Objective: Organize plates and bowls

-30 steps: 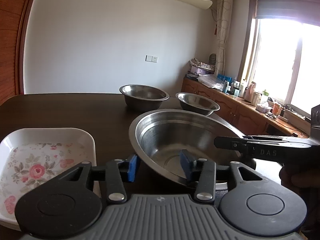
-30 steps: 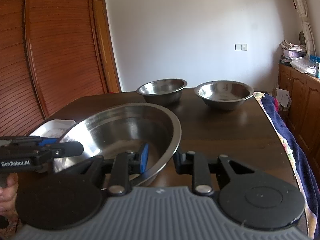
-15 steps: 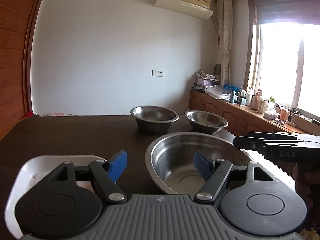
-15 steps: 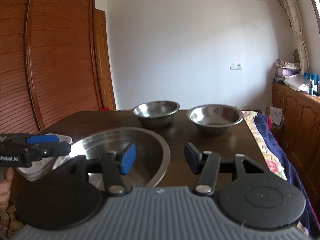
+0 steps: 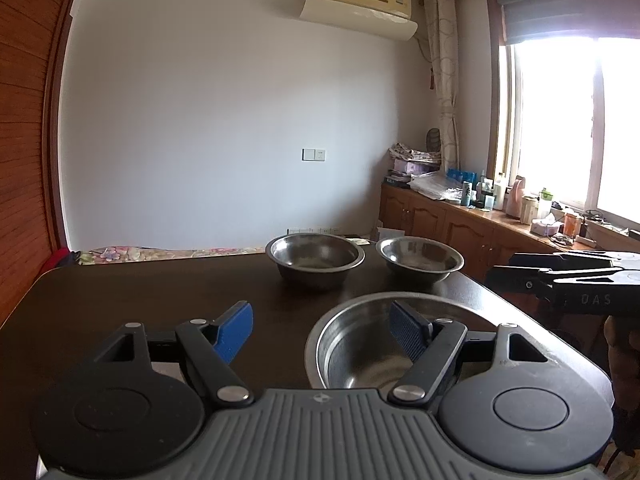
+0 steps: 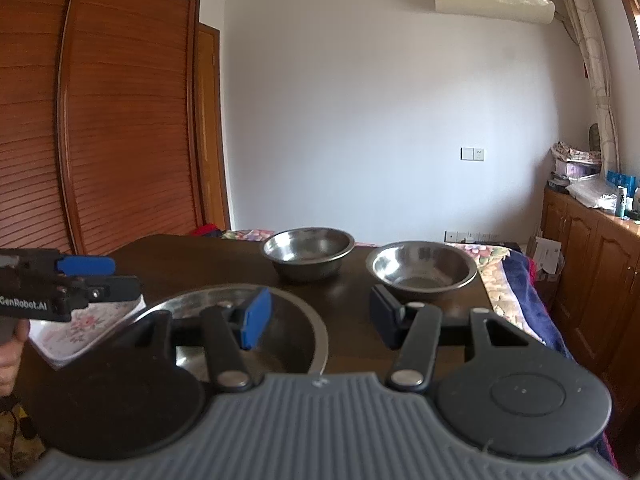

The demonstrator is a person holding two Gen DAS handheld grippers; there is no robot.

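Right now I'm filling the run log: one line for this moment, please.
left gripper: open, just opened, empty | right gripper: open, just opened, empty | large steel bowl: released on table | two small bowls: untouched

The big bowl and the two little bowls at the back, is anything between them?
No. Between the big bowl and the two little bowls only bare dark table shows in both wrist views.

I see a dark wooden table (image 5: 160, 300), air conditioner (image 5: 360, 4) high on the white wall, louvred wooden wardrobe (image 6: 100, 120), cluttered sideboard (image 5: 480, 220) under my bright window (image 5: 580, 120), patterned curtain (image 5: 444, 60).
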